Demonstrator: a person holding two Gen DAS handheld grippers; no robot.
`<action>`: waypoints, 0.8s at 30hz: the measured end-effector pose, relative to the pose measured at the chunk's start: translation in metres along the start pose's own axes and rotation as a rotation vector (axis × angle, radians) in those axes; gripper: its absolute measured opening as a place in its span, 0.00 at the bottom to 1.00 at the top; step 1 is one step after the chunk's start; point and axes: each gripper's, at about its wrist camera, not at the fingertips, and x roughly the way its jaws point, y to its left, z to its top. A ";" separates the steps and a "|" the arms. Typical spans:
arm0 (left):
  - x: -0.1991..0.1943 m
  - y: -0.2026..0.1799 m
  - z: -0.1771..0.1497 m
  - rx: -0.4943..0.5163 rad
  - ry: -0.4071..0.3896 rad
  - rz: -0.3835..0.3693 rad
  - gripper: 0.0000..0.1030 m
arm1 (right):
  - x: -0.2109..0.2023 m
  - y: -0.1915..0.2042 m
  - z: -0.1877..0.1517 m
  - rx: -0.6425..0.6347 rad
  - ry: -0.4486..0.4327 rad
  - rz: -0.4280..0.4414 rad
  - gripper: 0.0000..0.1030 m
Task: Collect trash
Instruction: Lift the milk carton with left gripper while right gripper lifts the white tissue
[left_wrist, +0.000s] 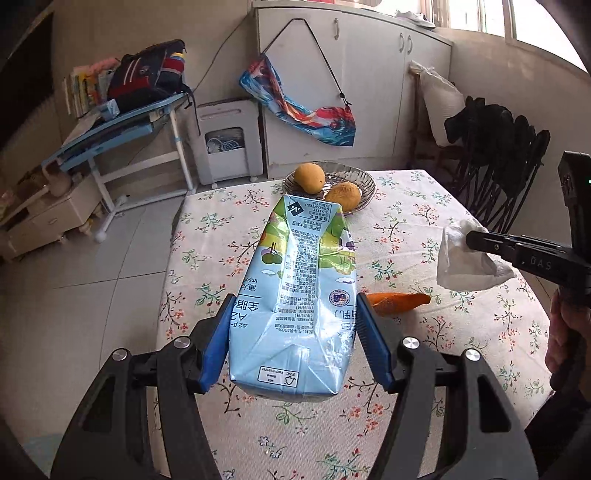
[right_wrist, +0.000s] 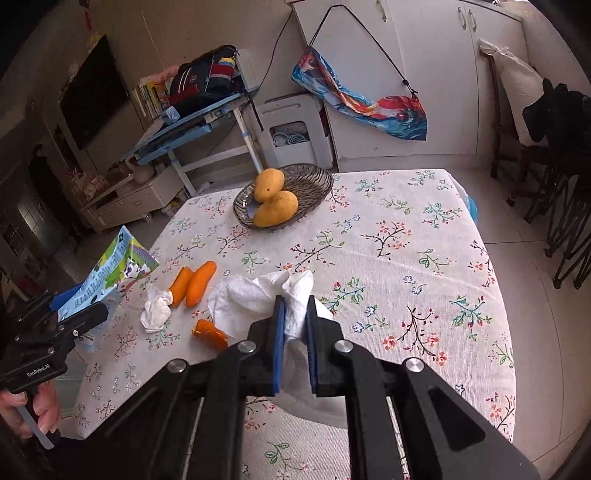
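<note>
A light-blue milk carton (left_wrist: 303, 251) is clamped by its lower end between the blue pads of my left gripper (left_wrist: 295, 299), lifted and tilted over the table. From the right wrist the carton (right_wrist: 110, 269) shows at the left edge. My right gripper (right_wrist: 295, 301) is shut on a crumpled white tissue (right_wrist: 255, 291); in the left wrist view the tissue (left_wrist: 465, 266) hangs from the right gripper (left_wrist: 474, 240) above the cloth. On the table lie a smaller tissue wad (right_wrist: 157, 310), two orange peel pieces (right_wrist: 194, 282) and a curled peel scrap (right_wrist: 210, 332).
A glass bowl (right_wrist: 317, 184) with two mangoes (right_wrist: 275, 210) stands at the far side of the floral tablecloth (right_wrist: 406, 258). Folding chairs (right_wrist: 569, 221) stand to the right, a blue desk (right_wrist: 192, 129) and white cabinets (right_wrist: 406, 74) behind. A hand (right_wrist: 22, 410) grips the left handle.
</note>
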 end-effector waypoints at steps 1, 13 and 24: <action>-0.006 0.004 -0.003 -0.014 -0.006 0.003 0.59 | -0.007 0.000 -0.002 0.010 -0.011 0.011 0.11; -0.076 -0.007 -0.046 -0.070 -0.115 0.090 0.59 | -0.047 0.046 -0.056 -0.063 -0.039 0.097 0.11; -0.111 -0.036 -0.082 -0.005 -0.133 0.131 0.51 | -0.066 0.058 -0.090 -0.068 -0.047 0.137 0.11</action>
